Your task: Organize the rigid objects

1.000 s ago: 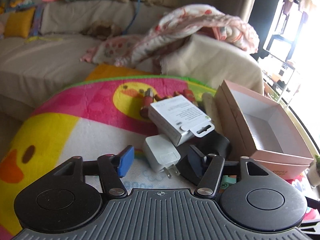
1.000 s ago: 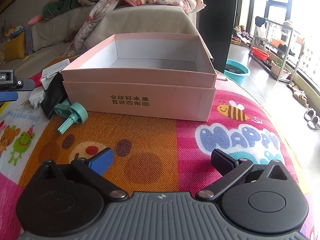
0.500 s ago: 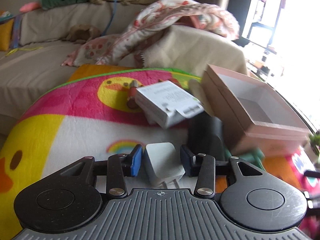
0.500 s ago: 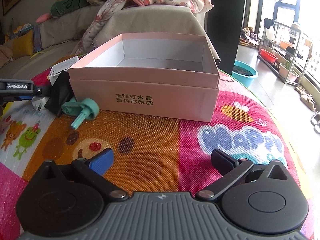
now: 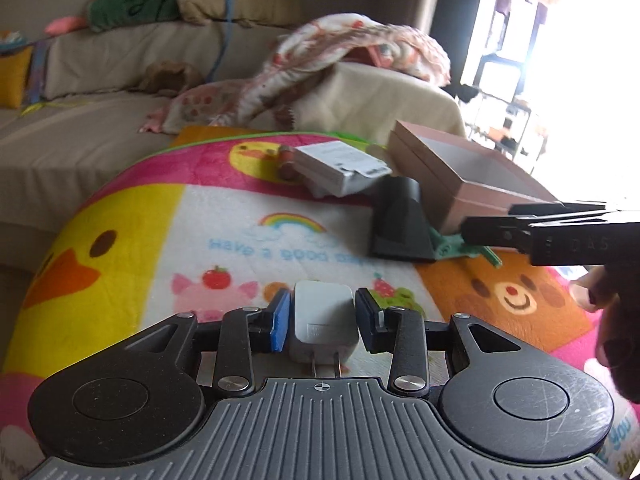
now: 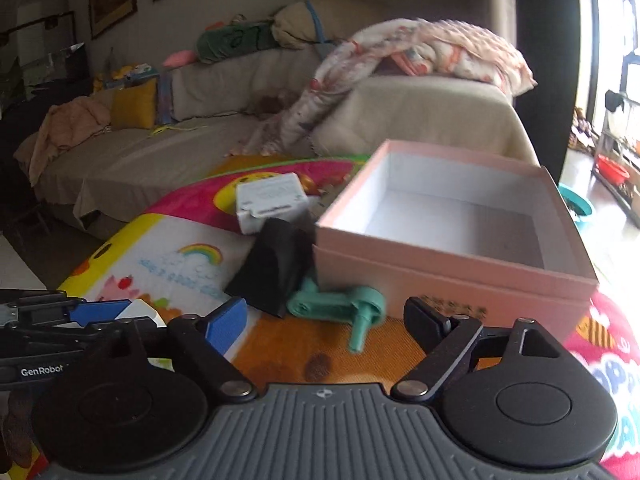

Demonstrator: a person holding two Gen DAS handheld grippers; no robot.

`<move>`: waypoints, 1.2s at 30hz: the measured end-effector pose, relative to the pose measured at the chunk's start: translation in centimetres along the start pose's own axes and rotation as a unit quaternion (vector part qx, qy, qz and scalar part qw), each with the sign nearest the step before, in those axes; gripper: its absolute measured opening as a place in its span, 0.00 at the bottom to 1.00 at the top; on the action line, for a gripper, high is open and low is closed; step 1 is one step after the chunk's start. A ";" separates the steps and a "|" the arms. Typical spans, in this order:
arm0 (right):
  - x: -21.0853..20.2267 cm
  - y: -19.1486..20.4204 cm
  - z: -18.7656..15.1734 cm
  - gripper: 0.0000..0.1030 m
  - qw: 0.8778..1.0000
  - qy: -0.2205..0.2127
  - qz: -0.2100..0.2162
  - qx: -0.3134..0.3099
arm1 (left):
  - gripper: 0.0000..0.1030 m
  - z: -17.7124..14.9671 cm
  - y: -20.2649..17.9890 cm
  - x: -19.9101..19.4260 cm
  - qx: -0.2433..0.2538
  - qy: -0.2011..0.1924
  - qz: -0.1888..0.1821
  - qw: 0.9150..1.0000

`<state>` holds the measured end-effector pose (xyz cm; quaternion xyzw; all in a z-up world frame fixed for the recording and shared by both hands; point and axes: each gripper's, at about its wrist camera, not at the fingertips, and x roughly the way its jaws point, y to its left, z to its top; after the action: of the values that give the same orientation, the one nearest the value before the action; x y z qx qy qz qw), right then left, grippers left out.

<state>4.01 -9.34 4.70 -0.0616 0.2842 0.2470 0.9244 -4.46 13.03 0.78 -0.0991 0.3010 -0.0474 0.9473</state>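
In the left wrist view, the left gripper (image 5: 322, 320) had just been closing, and its fingers (image 5: 281, 320) stood against both sides of a white charger (image 5: 323, 322), gripping it, with the two plug pins pointing back toward the camera. Below it lay a colourful cartoon blanket (image 5: 224, 232). Farther away, a white packet box (image 5: 340, 166) lay beside a black wedge-shaped object (image 5: 402, 224), which touched a pink box (image 5: 468, 178). The right gripper (image 5: 480, 230) came in from the right, over a teal plastic part (image 5: 452, 246).

In the right wrist view, the right gripper (image 6: 325, 322) had just been closing, but its fingers (image 6: 226, 326) were apart and pressed on nothing. The teal plastic part (image 6: 340, 306) lay between them, just in front of the pink box (image 6: 460, 264), which was open and empty inside. The left gripper (image 6: 104, 312) with the charger (image 6: 140, 312) was at the left edge.
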 end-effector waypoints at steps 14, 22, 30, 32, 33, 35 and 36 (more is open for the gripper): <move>10.1 7.4 6.7 0.53 0.985 -0.027 -0.061 -0.157 | 0.40 -0.6 1.5 0.2 -0.047 -0.009 -0.031 0.998; 15.5 5.9 10.6 0.77 0.991 0.098 -0.021 -0.093 | 0.40 -0.6 1.8 0.1 -0.059 -0.010 -0.038 0.997; 10.8 7.3 6.8 0.67 0.979 0.088 0.006 -0.186 | 0.40 -0.6 2.3 0.2 -0.074 -0.011 -0.047 0.996; 8.7 7.2 5.3 0.65 0.977 0.096 0.027 -0.189 | 0.40 -0.5 2.2 0.2 -0.074 -0.011 -0.047 0.996; 7.7 7.1 4.5 0.36 0.976 0.106 0.042 -0.186 | 0.40 -0.5 2.2 0.2 -0.074 -0.011 -0.047 0.996; 5.5 6.7 3.0 0.36 0.976 0.102 0.045 -0.188 | 0.40 -0.5 2.2 0.2 -0.073 -0.011 -0.046 0.996; 4.6 6.3 2.2 0.36 0.976 0.103 0.050 -0.184 | 0.40 -0.6 2.2 0.2 -0.072 -0.011 -0.045 0.996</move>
<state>5.35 -1.35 4.16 -0.2412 0.3306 0.3330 0.8495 -4.55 15.04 -0.27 -0.1812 0.2881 -0.0675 0.9379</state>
